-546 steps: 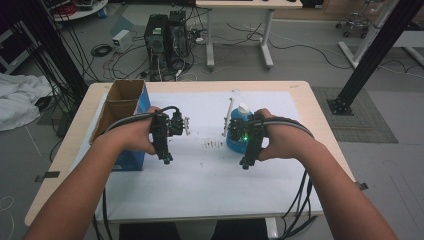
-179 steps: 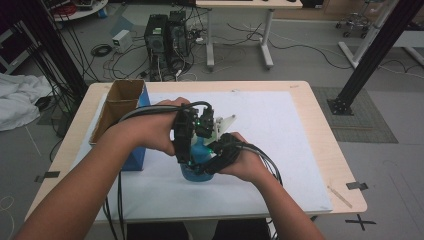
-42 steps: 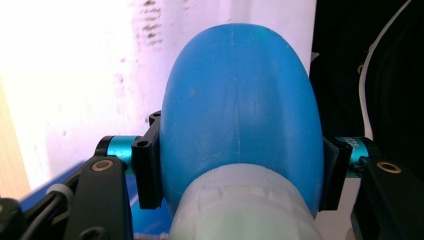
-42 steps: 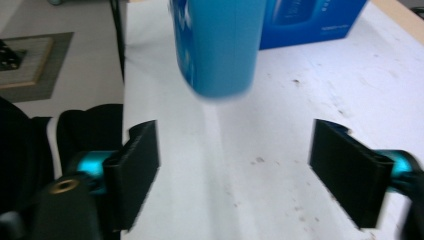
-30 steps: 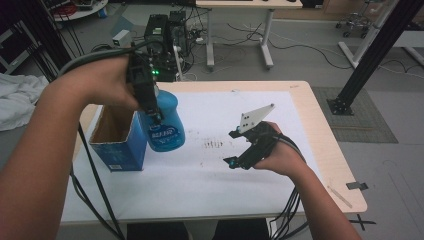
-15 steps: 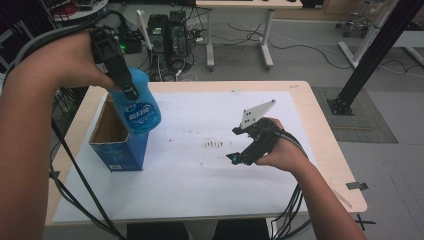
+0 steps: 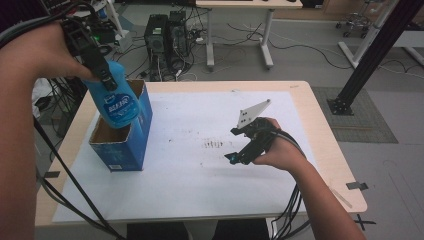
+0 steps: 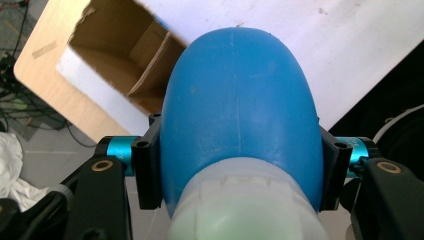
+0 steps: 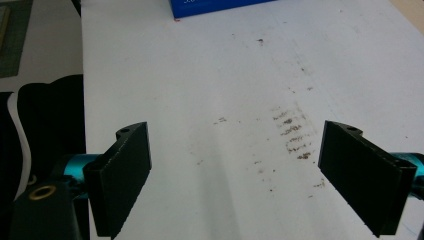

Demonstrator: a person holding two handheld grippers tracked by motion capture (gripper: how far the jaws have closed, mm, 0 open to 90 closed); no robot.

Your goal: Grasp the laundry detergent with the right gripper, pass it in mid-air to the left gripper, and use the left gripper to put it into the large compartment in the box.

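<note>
A blue plastic bottle (image 7: 116,102) with a white label hangs neck-up over the open top of a blue cardboard box (image 7: 131,145) at the table's left. My left gripper (image 7: 102,75) is shut on the bottle near its neck. In the left gripper view the bottle (image 8: 240,110) sits between the two jaws, with the box's brown inside (image 8: 120,65) below and beyond it. My right gripper (image 7: 239,151) rests open on the white table sheet, right of centre, nothing between its jaws (image 9: 235,175).
The white sheet (image 7: 200,170) covers most of the wooden table (image 7: 320,130); a patch of dark smudges (image 7: 214,145) marks its middle. Cables trail from both grippers off the near edge. Computer towers (image 7: 165,35) and desks stand on the floor beyond the table.
My left gripper has carried the bottle left and down, from above the box to its open top. The right gripper has stayed open in the same place.
</note>
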